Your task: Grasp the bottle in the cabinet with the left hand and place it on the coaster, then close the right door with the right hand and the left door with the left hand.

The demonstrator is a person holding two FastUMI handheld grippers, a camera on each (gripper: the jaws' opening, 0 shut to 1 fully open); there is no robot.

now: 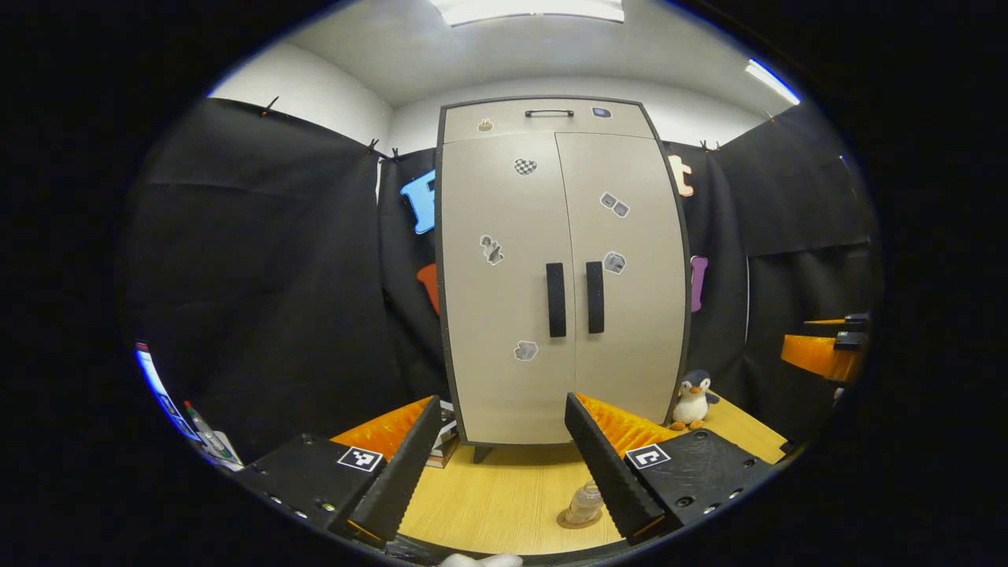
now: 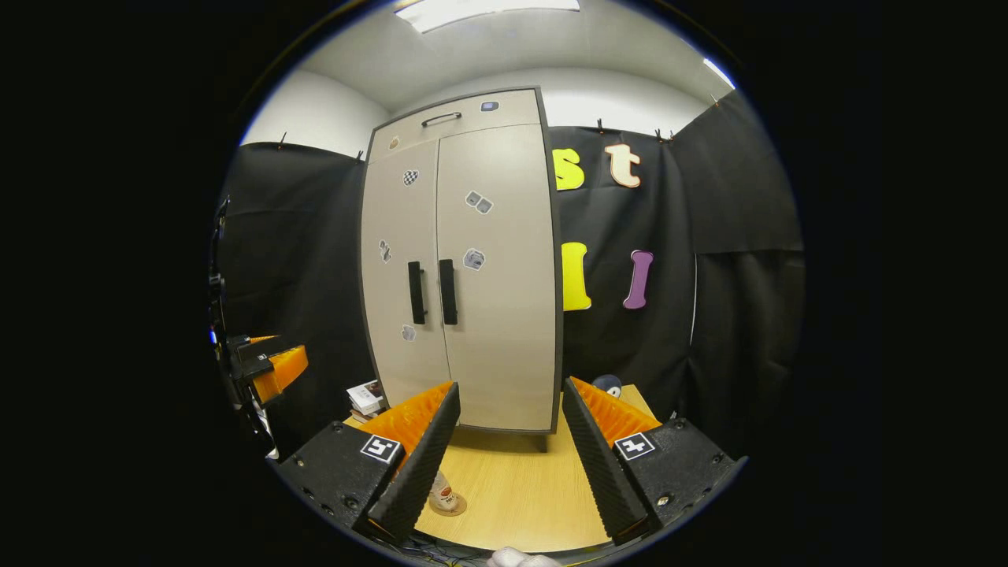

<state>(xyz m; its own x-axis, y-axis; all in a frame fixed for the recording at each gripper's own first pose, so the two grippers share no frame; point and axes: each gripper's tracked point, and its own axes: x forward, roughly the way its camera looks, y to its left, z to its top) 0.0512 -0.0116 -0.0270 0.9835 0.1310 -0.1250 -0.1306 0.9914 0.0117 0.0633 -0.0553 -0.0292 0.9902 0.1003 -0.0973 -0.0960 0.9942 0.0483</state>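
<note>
Tabletop (image 1: pixel 504 496) bottle (image 1: pixel 584 502) partly hidden behind left gripper (image 1: pixel 504 472).

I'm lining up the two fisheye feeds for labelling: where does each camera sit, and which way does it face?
Left gripper view: rides the left gripper, facing the closed cabinet head-on; its own two open fingers show at the bottom, the bottle on its coaster between them, a toy penguin right of the cabinet.
Right gripper view: rides the right gripper, facing the cabinet from further right; own open fingers below, the left gripper at the left edge.
Shared: cabinet, bottle, coaster, wooden table.
</note>
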